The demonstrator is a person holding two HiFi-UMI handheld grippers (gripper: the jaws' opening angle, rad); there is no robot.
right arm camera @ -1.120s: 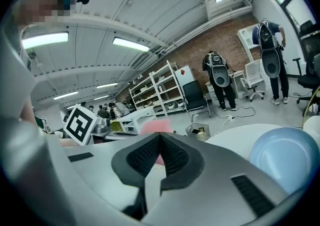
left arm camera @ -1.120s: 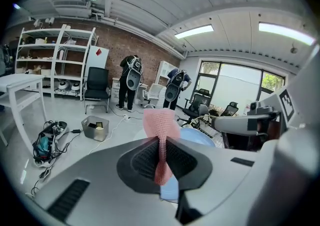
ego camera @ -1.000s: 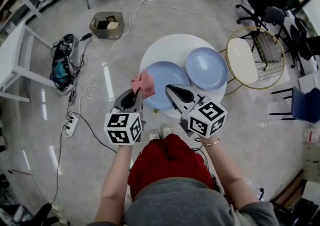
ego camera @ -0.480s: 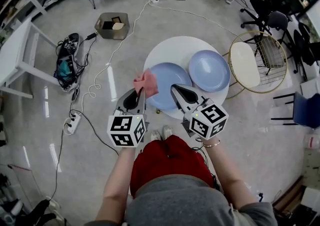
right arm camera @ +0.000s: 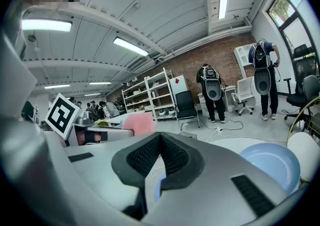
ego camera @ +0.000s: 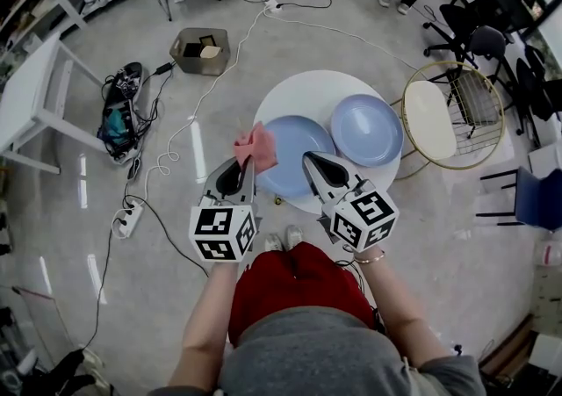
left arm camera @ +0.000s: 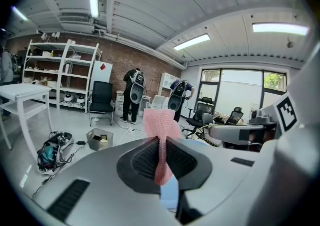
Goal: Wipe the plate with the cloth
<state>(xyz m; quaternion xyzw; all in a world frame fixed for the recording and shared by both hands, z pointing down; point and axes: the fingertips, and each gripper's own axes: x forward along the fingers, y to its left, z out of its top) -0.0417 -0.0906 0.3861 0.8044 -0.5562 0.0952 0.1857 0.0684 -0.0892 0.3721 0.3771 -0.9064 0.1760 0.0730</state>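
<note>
The head view alone shows the layout: a round white table (ego camera: 303,89) bears two blue plates, the near plate (ego camera: 299,147) in front of both grippers and the far plate (ego camera: 366,129) just beside it to the right. A wire-framed stool (ego camera: 428,106) stands to the table's right. In that view the pink cloth (ego camera: 255,147) sticks up from the tip of the left gripper (ego camera: 248,160) over the near plate's left edge, clear of its surface. The left gripper view adds the grip itself: the jaws are pinched on a thin fold of cloth, which fans out above the pads. The right gripper (ego camera: 309,158) hangs over the near plate's front edge. Its own view shows the jaws pressed together with nothing between them, and a sliver of blue below.
</note>
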